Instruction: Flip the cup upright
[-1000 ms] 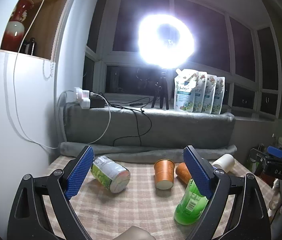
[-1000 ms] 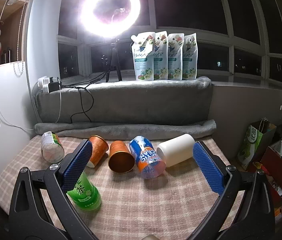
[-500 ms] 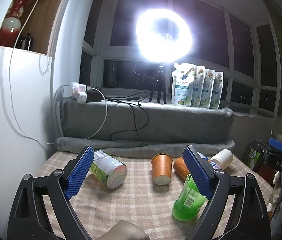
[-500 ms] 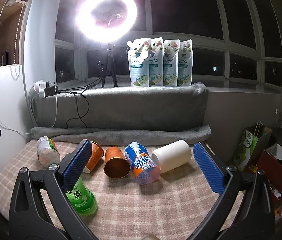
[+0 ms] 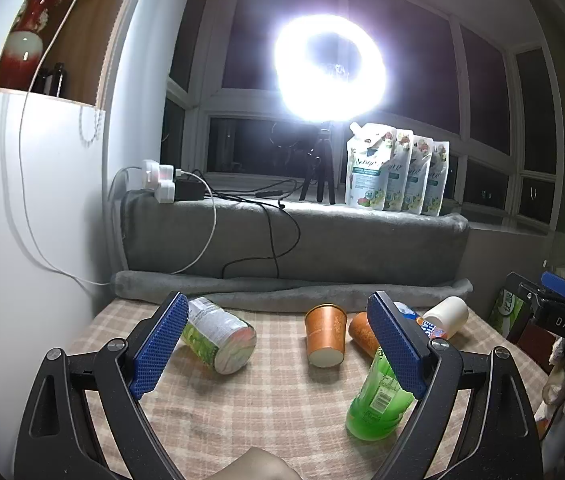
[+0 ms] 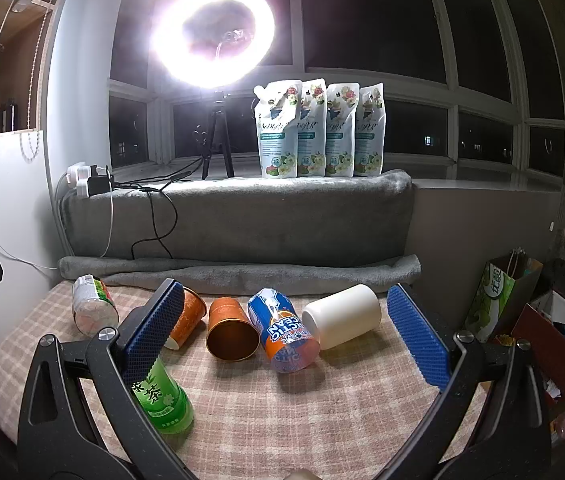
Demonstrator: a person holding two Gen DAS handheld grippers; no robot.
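Several cups lie on their sides on the checked tablecloth [image 6: 274, 408]: an orange cup [image 5: 324, 340] with its base toward me, a second orange cup [image 6: 230, 334] with its mouth toward me, a blue-and-orange printed cup [image 6: 284, 336], a white cup [image 6: 344, 320], a white-and-green printed cup [image 5: 218, 338] and a green cup [image 5: 378, 404]. My left gripper [image 5: 278, 350] is open and empty, above the near table. My right gripper [image 6: 286, 338] is open and empty, framing the middle cups from in front.
A grey blanket roll [image 6: 242, 272] borders the table's far edge below a padded ledge with a ring light [image 6: 212, 32], pouches [image 6: 318, 132] and a power strip with cables [image 5: 162, 184]. A white cabinet [image 5: 14, 240] stands left. Bags and boxes [image 6: 502, 300] sit right.
Both grippers have drawn back and risen slightly, so the table and cups sit lower in both views. The cups have not moved. Both grippers stay open.
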